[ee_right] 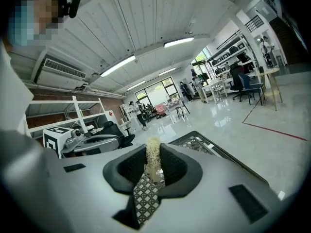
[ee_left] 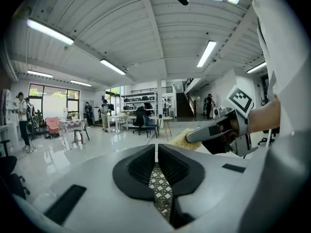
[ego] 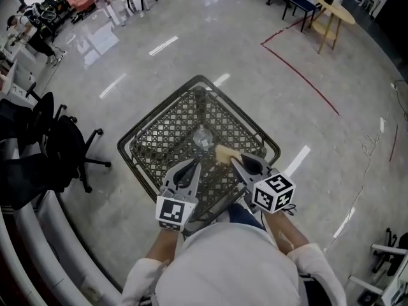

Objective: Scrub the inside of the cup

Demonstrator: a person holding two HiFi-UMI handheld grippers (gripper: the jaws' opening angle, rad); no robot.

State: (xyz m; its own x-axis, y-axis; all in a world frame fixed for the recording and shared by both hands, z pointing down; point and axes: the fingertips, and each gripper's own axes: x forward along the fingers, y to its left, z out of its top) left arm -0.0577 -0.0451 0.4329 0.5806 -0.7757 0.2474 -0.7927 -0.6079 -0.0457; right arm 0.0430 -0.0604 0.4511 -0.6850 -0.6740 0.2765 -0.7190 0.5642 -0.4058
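Note:
A small clear cup (ego: pixel 202 138) stands on a dark wire-mesh table (ego: pixel 141 130), just beyond both gripper tips. My left gripper (ego: pixel 192 167) points at it from the near side, a short gap away. In the left gripper view its jaws (ee_left: pixel 156 152) meet with nothing visible between them, and the cup is out of sight there. My right gripper (ego: pixel 233 159) is shut on a yellow sponge (ego: pixel 224 153) that pokes out towards the cup. The right gripper view shows the sponge (ee_right: pixel 153 157) squeezed upright between the pads, with the mesh table (ee_right: pixel 195 142) behind it.
A black office chair (ego: pixel 64 150) stands left of the mesh table. A red tape line (ego: pixel 301 76) crosses the shiny floor at the back right, near a round wooden table (ego: pixel 335 13). A person (ego: pixel 29 36) sits far left. Desks and chairs line the back.

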